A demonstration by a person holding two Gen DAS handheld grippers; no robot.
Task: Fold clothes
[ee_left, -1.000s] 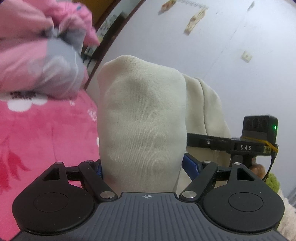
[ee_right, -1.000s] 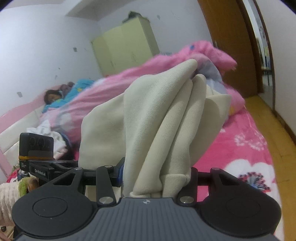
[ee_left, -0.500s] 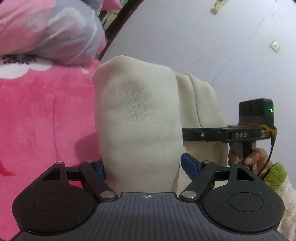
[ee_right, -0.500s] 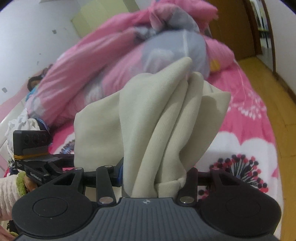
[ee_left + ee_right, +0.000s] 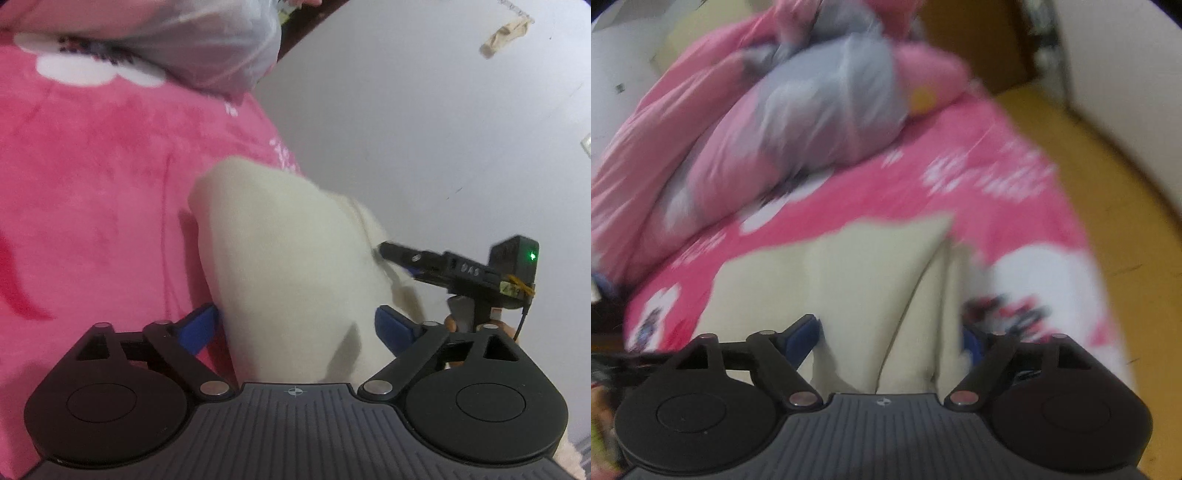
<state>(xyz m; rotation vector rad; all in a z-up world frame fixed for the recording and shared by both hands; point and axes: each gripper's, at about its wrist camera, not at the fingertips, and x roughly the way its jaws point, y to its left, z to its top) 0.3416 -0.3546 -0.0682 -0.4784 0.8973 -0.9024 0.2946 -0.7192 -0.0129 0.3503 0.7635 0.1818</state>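
A cream garment (image 5: 288, 258), folded into a thick bundle, rests on the pink flowered bedspread (image 5: 92, 184). My left gripper (image 5: 297, 325) straddles its near end, jaws opening, blue pads just off the cloth on both sides. In the right wrist view the same garment (image 5: 842, 273) lies flat in folds on the bedspread (image 5: 979, 206). My right gripper (image 5: 888, 339) straddles it too, jaws opening, with small gaps between pads and cloth. The left wrist view also catches the right gripper (image 5: 406, 262) at the garment's far right side, held by a hand (image 5: 452, 325).
A bunched pink and grey quilt (image 5: 812, 110) lies on the bed beyond the garment, also seen as the quilt (image 5: 207, 44) at top left. A wooden floor (image 5: 1108, 184) runs along the bed's right edge. A white wall (image 5: 406, 110) stands behind the right gripper.
Both grippers have sunk toward the bed. The garment, held up in shut jaws before, now rests on the bedspread. Both pairs of jaws have spread wider, off the cloth.
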